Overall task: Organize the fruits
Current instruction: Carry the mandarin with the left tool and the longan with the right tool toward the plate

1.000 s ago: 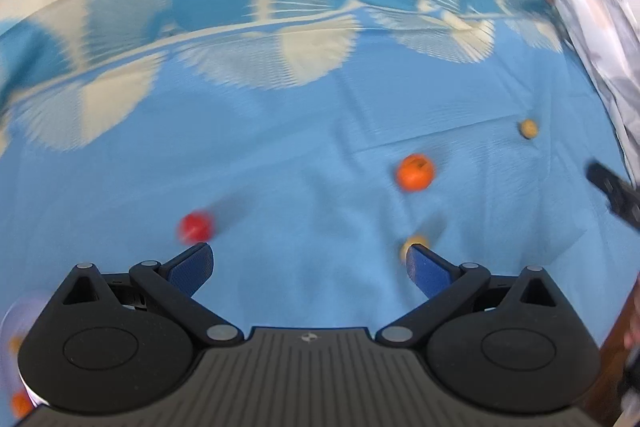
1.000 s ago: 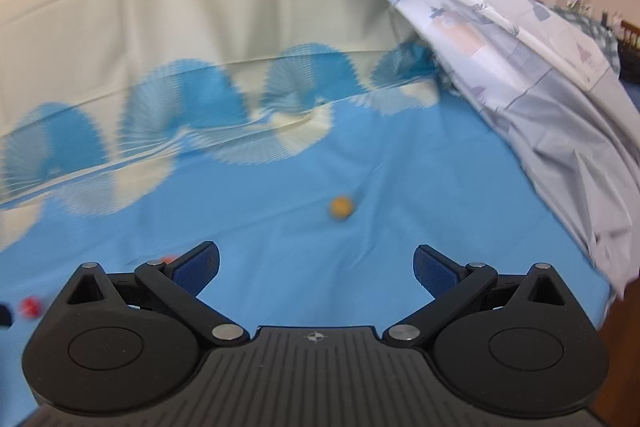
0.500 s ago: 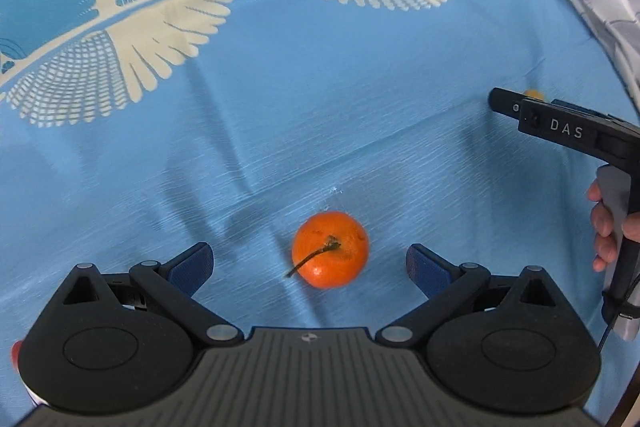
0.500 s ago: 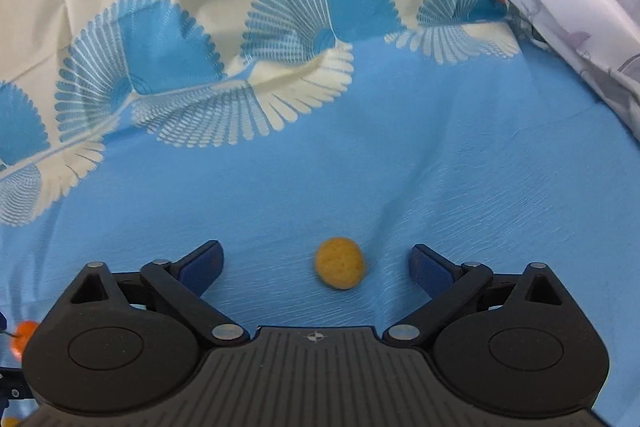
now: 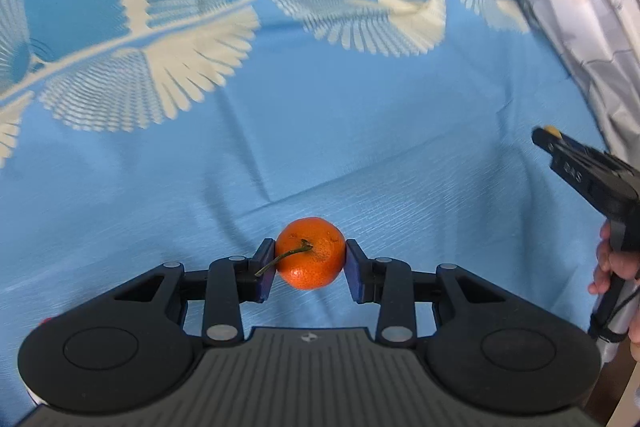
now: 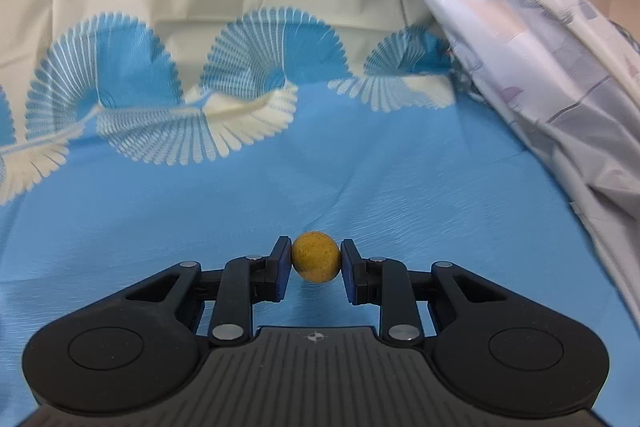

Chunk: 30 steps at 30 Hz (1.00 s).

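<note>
An orange mandarin (image 5: 310, 259) with a thin stalk rests on the blue cloth between the blue pads of my left gripper (image 5: 309, 254). The jaws are closing, and both pads touch its sides. In the right wrist view a small round yellow-brown fruit (image 6: 316, 257) is pinched between the pads of my right gripper (image 6: 315, 251), which is shut on it just above the cloth. The left wrist view also shows the right gripper (image 5: 546, 138) at the right edge, with a bit of the yellow fruit (image 5: 551, 129) showing at its tip.
A blue cloth (image 5: 360, 131) with a white and blue fan pattern covers the surface, cream-coloured further back. A pale printed sheet (image 6: 540, 39) hangs over the right side. A person's hand (image 5: 614, 261) holds the right gripper's handle. A red sliver (image 5: 46, 321) shows at lower left.
Both grippers came down and forward over their fruits, then drew their jaws in from wide open onto them: the left on the mandarin, the right on the yellow-brown fruit.
</note>
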Each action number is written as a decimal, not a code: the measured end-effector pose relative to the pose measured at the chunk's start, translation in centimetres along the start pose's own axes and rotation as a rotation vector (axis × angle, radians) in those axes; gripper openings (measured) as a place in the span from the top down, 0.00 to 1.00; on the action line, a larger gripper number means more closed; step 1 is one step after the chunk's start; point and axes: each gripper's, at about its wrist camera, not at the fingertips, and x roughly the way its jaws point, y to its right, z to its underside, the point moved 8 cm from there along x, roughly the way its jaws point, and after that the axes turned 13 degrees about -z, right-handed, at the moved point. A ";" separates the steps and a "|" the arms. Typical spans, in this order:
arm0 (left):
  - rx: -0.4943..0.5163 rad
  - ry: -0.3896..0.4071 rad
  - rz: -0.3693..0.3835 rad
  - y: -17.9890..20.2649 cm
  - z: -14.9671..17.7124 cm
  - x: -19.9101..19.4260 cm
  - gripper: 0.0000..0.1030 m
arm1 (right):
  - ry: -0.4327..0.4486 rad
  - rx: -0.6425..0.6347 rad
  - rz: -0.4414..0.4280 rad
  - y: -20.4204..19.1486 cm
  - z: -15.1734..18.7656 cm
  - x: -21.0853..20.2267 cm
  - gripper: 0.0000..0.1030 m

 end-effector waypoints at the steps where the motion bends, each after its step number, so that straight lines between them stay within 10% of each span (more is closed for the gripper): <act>1: -0.006 0.008 0.000 -0.5 0.1 -0.8 0.61 | 0.004 -0.001 0.000 -0.1 -0.1 -1.0 0.73; 12: -0.097 0.015 -0.120 -8.5 6.2 -12.0 0.61 | 0.016 -0.012 -0.125 -7.5 -0.1 -13.6 0.73; 30: -0.265 0.018 -0.305 -23.6 24.5 -29.2 0.61 | -0.118 -0.163 -0.604 -33.6 7.9 -32.3 0.73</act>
